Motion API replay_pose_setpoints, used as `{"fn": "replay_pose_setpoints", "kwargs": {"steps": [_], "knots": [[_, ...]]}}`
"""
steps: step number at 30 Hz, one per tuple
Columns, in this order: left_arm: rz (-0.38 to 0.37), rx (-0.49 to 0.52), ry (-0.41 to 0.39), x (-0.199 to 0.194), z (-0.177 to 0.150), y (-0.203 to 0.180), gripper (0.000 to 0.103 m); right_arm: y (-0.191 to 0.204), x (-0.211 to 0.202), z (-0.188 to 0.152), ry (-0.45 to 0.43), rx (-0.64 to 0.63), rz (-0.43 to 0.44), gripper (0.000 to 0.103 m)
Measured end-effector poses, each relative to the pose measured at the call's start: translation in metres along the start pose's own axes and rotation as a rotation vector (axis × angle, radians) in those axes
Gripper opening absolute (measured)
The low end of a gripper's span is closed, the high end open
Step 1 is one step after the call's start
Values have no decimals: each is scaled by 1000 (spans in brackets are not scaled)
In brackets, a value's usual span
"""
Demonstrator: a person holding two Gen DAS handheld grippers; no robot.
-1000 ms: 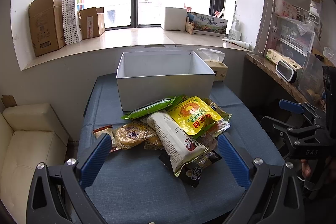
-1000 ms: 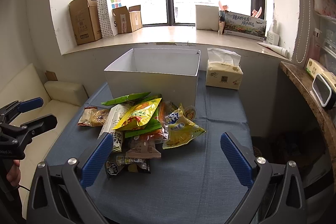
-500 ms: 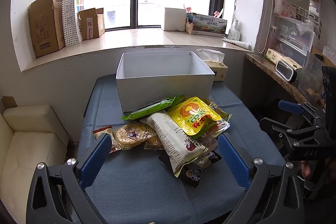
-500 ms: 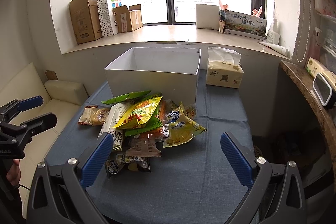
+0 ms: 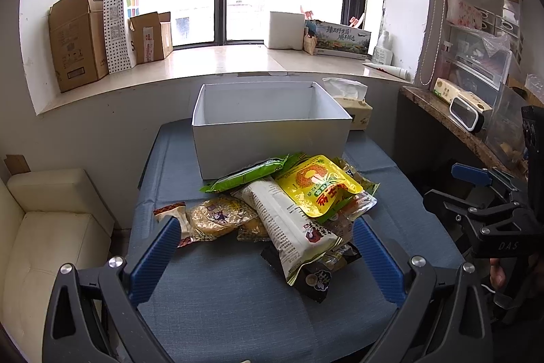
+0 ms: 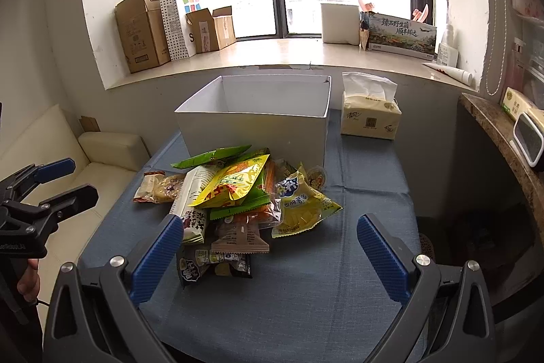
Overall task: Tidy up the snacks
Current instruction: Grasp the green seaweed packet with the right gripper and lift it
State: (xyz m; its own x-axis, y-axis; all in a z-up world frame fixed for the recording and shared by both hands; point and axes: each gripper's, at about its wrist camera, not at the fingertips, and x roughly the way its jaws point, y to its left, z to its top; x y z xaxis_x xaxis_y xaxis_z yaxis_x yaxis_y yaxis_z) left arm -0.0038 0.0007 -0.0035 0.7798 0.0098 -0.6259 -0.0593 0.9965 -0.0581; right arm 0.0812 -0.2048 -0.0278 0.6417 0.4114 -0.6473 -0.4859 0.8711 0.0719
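Observation:
A pile of snack packets (image 5: 289, 210) (image 6: 238, 199) lies on the blue-clothed table (image 5: 221, 295) (image 6: 323, 278), with a yellow pouch (image 5: 316, 189) on top and a long white packet (image 5: 289, 223) beside it. Behind the pile stands a white open box (image 5: 272, 138) (image 6: 255, 128); no contents show inside it. My left gripper (image 5: 265, 247) hovers open just before the pile, holding nothing. My right gripper (image 6: 268, 244) is open too, near the pile's front right, with nothing between its fingers. Each gripper shows in the other's view, the right gripper (image 5: 482, 193) at the right edge and the left gripper (image 6: 57, 182) at the left edge.
A tissue pack (image 6: 370, 118) stands right of the box. Cardboard boxes (image 5: 74, 39) and a paper bag (image 5: 119, 22) line the windowsill. A cream sofa (image 5: 44, 227) is left of the table; a stone shelf (image 5: 442, 114) with a white clock (image 5: 465, 114) is right.

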Motion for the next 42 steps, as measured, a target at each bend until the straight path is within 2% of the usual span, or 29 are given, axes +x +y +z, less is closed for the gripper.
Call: {"fn": "replay_pose_setpoints", "kwargs": {"steps": [4,8,11,16,20,24,27,28,29,30,32,34,37,40,42], "knots": [[18,-7,7,1,-5,8,103,8,15,9,8,-49,38,103],[46,-35,25,3,-14,22,103,29,48,26,28,-167,13,103],[67,-57,38,4,-22,34,103,50,79,45,54,-271,20,103],[90,-90,43,2,-31,52,103,103,140,69,129,-507,-50,103],[94,-113,43,0,-36,64,103,143,193,69,221,-713,-83,103],[98,-129,46,-2,-42,74,103,171,236,55,312,-874,-126,103],[103,-155,61,2,-48,83,103,177,259,46,341,-933,-184,90],[103,-164,68,4,-50,85,103,176,266,45,366,-932,-184,83],[104,-170,76,6,-52,87,103,175,271,45,391,-918,-186,69],[106,-173,83,8,-53,88,103,174,276,45,421,-897,-189,60],[115,-175,91,11,-56,91,103,173,275,47,411,-882,-193,47],[116,-178,97,12,-58,92,103,169,270,53,405,-837,-145,42],[114,-195,103,17,-60,96,103,153,258,72,395,-696,-66,33],[95,-202,115,24,-61,95,103,128,236,96,342,-519,43,23],[68,-201,128,31,-61,92,103,111,219,107,300,-428,77,21]]}}
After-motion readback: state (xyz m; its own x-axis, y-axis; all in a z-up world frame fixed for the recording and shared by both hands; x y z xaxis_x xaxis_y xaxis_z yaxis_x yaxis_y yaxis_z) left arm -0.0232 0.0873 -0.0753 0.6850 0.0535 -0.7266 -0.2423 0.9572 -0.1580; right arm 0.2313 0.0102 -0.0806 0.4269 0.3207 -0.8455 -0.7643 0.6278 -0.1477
